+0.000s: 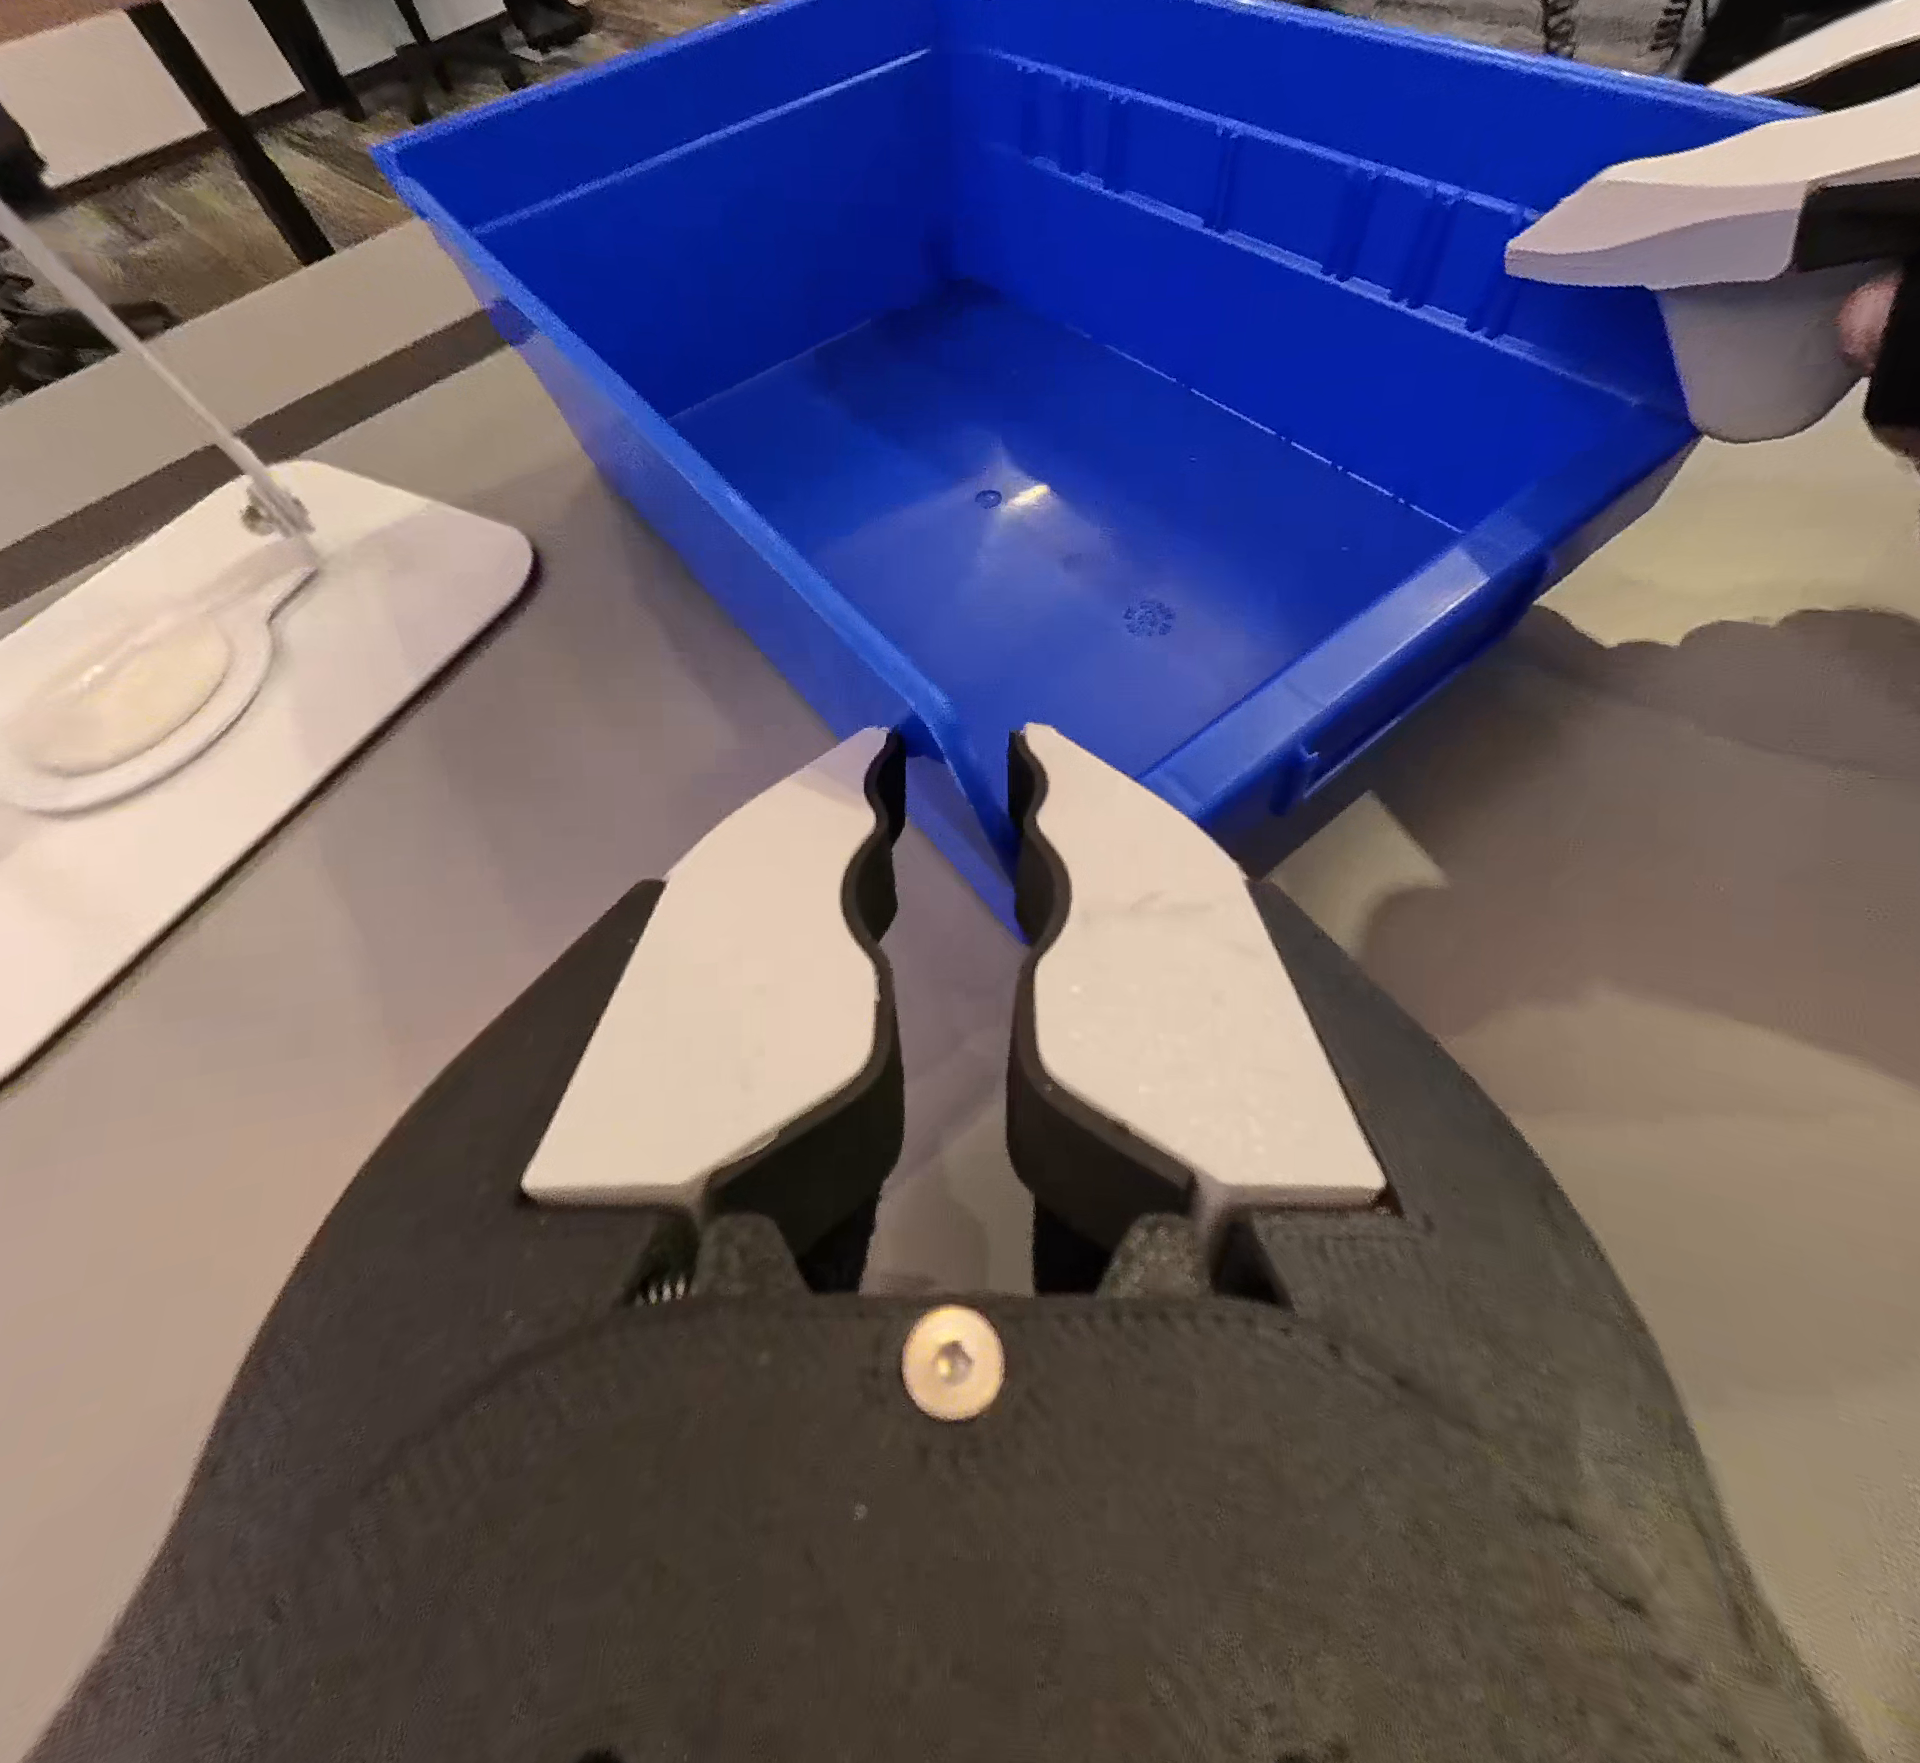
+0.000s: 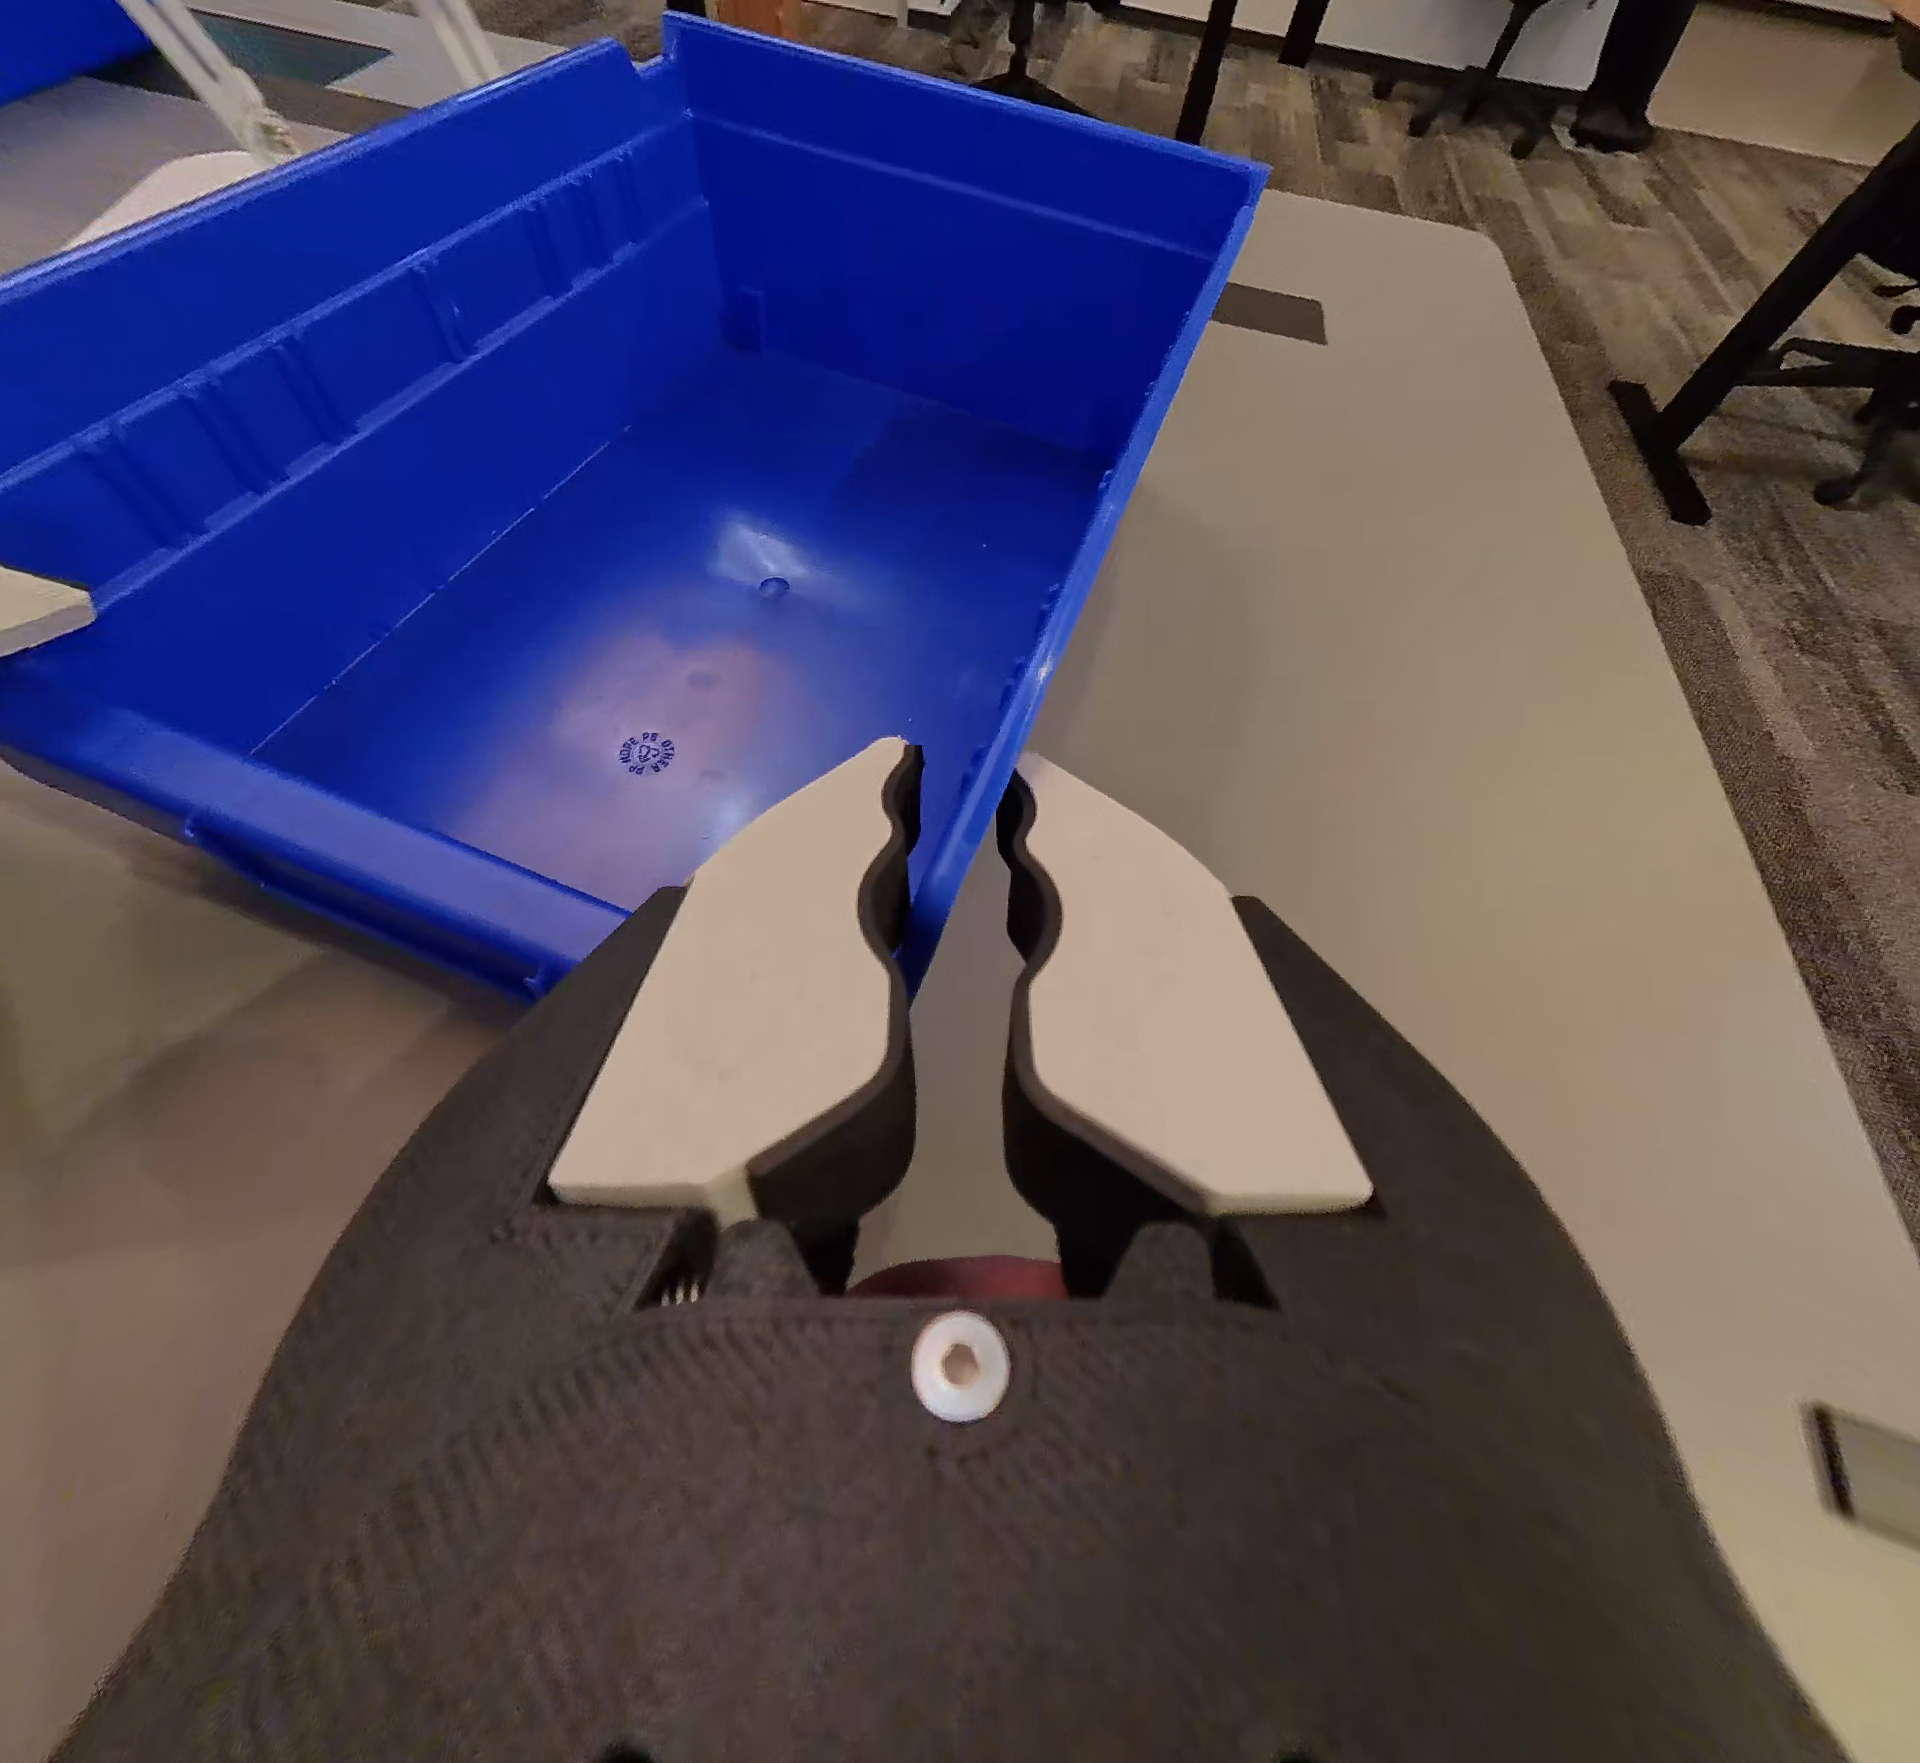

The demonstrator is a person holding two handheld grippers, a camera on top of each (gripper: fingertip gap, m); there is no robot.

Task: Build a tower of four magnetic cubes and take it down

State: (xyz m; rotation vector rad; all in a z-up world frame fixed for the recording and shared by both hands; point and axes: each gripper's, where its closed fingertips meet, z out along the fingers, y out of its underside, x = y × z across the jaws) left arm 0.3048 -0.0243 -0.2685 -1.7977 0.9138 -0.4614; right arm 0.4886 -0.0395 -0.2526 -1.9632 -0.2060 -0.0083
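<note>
No magnetic cubes show in either view. A blue plastic bin (image 1: 727, 279) stands empty on the grey table (image 1: 644, 882). My left gripper (image 1: 956, 763) hovers at the bin's near left corner, jaws a narrow gap apart, with the corner seen through the gap and nothing held. My right gripper (image 2: 961, 773) hovers over the bin's (image 2: 436, 383) right wall near its front corner, jaws also a narrow gap apart and empty. The right gripper also shows in the left wrist view (image 1: 1683, 259) above the bin's right rim. A fingertip of the left gripper (image 2: 42, 612) shows at the right wrist view's left edge.
A white stand base (image 1: 343, 591) with a thin white pole rests on the table left of the bin. The grey table (image 2: 1351, 674) ends to the right, with carpet beyond. Office chairs, desk legs and a seated person are in the background. The grippers' ends are close to 20 cm from one another.
</note>
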